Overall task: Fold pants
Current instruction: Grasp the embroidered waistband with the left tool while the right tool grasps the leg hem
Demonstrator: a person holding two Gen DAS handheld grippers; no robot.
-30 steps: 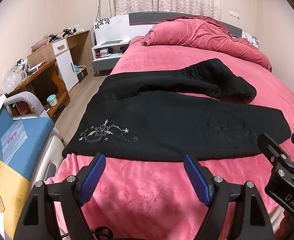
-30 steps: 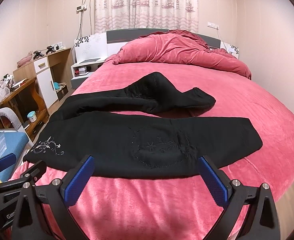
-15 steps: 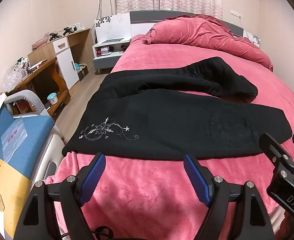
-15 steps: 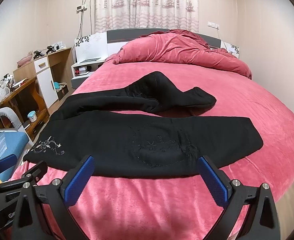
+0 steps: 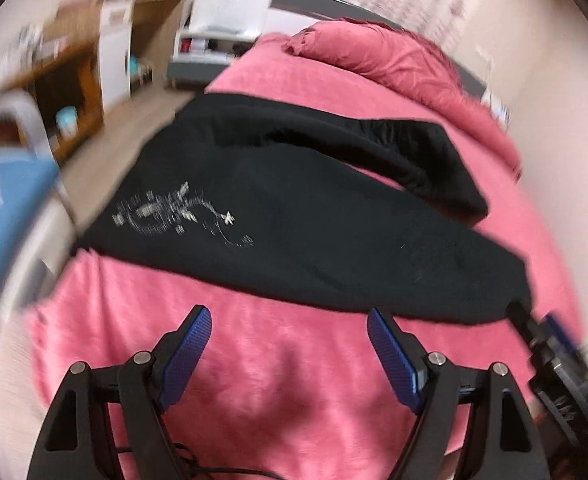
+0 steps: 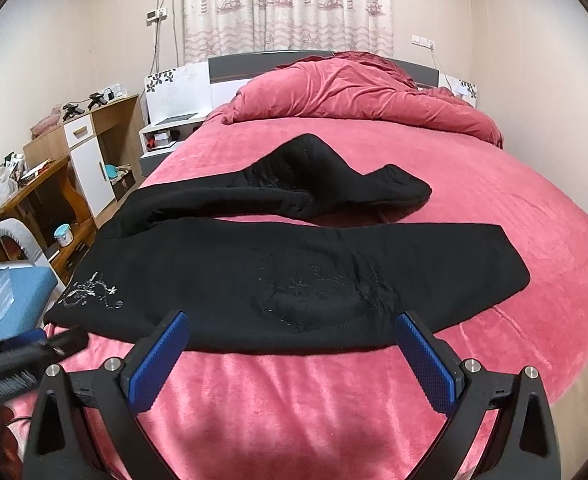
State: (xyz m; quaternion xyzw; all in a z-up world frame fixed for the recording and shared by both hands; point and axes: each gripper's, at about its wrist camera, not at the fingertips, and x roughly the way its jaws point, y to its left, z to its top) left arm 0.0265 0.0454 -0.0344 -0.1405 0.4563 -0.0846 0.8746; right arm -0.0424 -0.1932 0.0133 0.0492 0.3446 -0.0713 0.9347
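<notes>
Black pants point(image 6: 277, 264) lie across the pink bed point(image 6: 294, 408), one leg flat along the near side, the other leg curled behind it. Silver embroidery point(image 6: 91, 294) marks the left end. In the blurred left wrist view the same pants point(image 5: 314, 232) fill the middle. My left gripper point(image 5: 289, 340) is open just short of the near edge of the pants, holding nothing. My right gripper point(image 6: 291, 344) is open too, its blue pads level with the near hem of the pants, nothing between them. Each gripper shows at the edge of the other's view.
A bunched pink duvet point(image 6: 358, 96) lies at the head of the bed. Left of the bed stand a white nightstand point(image 6: 169, 132), a wooden desk with a white cabinet point(image 6: 73, 168) and a blue chair point(image 6: 5, 292). A wall runs close on the right.
The left wrist view has swung and tilted fast and is now blurred, with the left gripper nearer the pants. The right gripper crept slightly forward. The pants have not moved.
</notes>
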